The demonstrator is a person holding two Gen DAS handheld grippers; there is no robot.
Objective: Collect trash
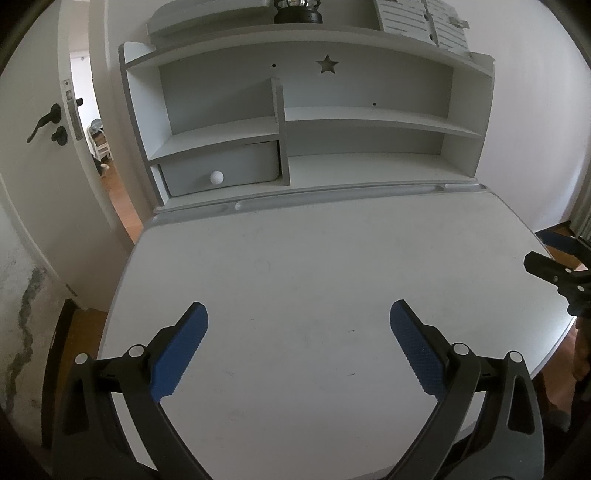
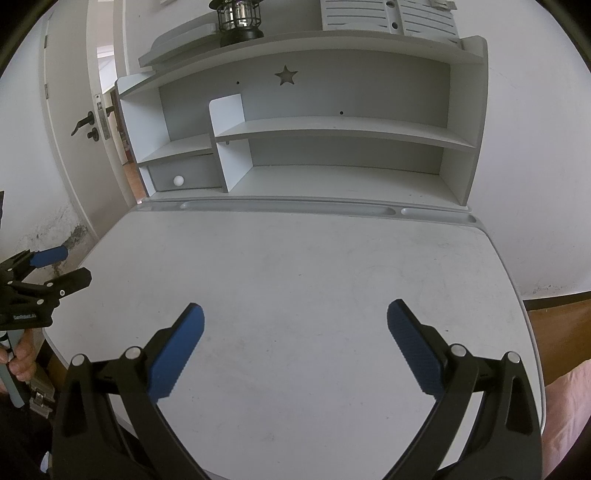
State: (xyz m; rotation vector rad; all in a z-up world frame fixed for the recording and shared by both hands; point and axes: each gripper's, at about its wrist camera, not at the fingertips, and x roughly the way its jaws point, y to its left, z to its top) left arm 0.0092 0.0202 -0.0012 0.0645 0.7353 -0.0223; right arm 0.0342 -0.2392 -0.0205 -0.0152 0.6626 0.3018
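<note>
Both grippers hover over the desk (image 1: 295,258) – left gripper (image 1: 298,317) and right gripper (image 2: 295,317) spread wide, empty – ready, though no trash shows on it.

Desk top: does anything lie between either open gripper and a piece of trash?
No trash shows in either view. The desk top below the left gripper and right gripper is bare, so nothing visible blocks them.

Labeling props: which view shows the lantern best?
The right wrist view: the lantern on the hutch's top shelf shows its wire cage, glass and black base, though the frame cuts off its top. The left wrist view catches only its base and lower cage at the top edge.
</note>
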